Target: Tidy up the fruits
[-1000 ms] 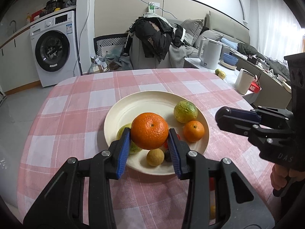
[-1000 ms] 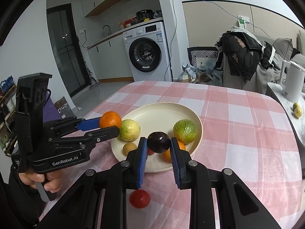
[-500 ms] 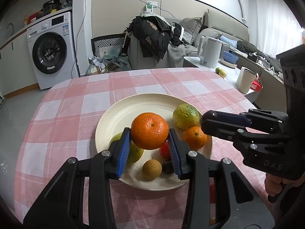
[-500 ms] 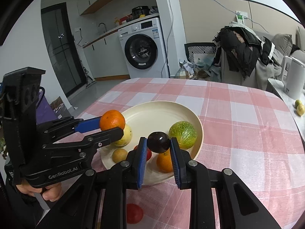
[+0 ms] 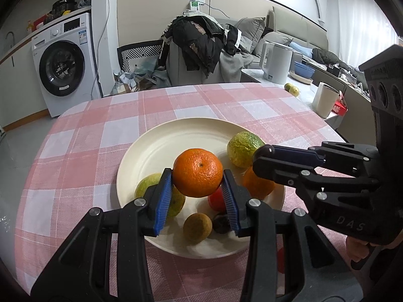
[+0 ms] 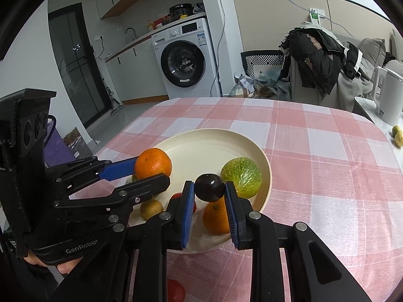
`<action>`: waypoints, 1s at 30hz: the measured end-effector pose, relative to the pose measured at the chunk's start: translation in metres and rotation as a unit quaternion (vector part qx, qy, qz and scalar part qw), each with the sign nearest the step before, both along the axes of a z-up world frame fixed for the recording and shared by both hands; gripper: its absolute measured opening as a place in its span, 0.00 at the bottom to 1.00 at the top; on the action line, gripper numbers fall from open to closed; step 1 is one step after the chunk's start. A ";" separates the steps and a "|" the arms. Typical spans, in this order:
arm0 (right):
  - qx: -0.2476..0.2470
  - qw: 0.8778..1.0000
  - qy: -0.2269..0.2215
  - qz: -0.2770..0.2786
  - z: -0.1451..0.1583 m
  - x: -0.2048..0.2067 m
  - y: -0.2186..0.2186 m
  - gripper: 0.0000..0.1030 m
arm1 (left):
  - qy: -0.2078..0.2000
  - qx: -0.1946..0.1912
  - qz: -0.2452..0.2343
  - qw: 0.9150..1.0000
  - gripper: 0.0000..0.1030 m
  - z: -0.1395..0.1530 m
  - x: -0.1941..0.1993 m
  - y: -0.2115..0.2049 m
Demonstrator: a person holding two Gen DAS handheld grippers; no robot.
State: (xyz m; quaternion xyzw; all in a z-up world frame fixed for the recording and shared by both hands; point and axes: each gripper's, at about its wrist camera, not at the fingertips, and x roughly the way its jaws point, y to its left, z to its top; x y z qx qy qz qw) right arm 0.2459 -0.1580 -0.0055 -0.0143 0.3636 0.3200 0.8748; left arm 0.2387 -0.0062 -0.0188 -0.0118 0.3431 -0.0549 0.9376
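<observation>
Your pink-and-white checked tablecloth [image 5: 88, 156] is woven and soft, so a dropped fruit could roll off the round table. On it sits the smooth cream plate [image 5: 161, 151], shallow-rimmed, its near half already crowded.

Your left gripper [image 5: 197, 188] has its ribbed blue pads clamped on a large orange [image 5: 197, 172] with dimpled peel, held above the plate's near-left part. Let go here and it may land on the yellow-green fruit [image 5: 146, 185] or the small brown round fruit [image 5: 197, 227] and bounce out; the bare far half looks safer.

Your right gripper [image 6: 209, 191] pinches a glossy dark plum [image 6: 209, 187] only by its sides, above the small orange [image 6: 216, 216], just near the bumpy green citrus [image 6: 241, 176]. That slick skin could slip free. A red tomato [image 6: 176, 290] lies off the plate, at the near edge.
</observation>
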 end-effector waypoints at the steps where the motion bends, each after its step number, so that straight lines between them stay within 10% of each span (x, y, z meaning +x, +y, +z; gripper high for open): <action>1: -0.001 1.000 0.001 -0.001 -0.001 0.001 0.000 0.24 | -0.001 0.000 -0.001 1.000 0.35 0.000 0.000 0.000; 10: -0.010 1.000 -0.003 -0.008 0.001 0.002 0.000 0.35 | -0.004 0.001 -0.007 1.000 0.36 0.001 -0.005 -0.001; 19: -0.017 0.999 -0.030 -0.025 0.014 -0.016 -0.020 0.69 | -0.028 0.000 0.010 1.000 0.79 0.021 -0.033 0.007; 23: -0.013 0.999 -0.040 -0.034 0.020 -0.027 -0.031 0.91 | -0.039 0.004 0.012 0.999 0.84 0.029 -0.055 0.011; 30: -0.027 0.999 -0.019 -0.035 0.016 -0.039 -0.041 1.00 | -0.046 0.005 0.027 0.999 0.99 0.035 -0.090 0.018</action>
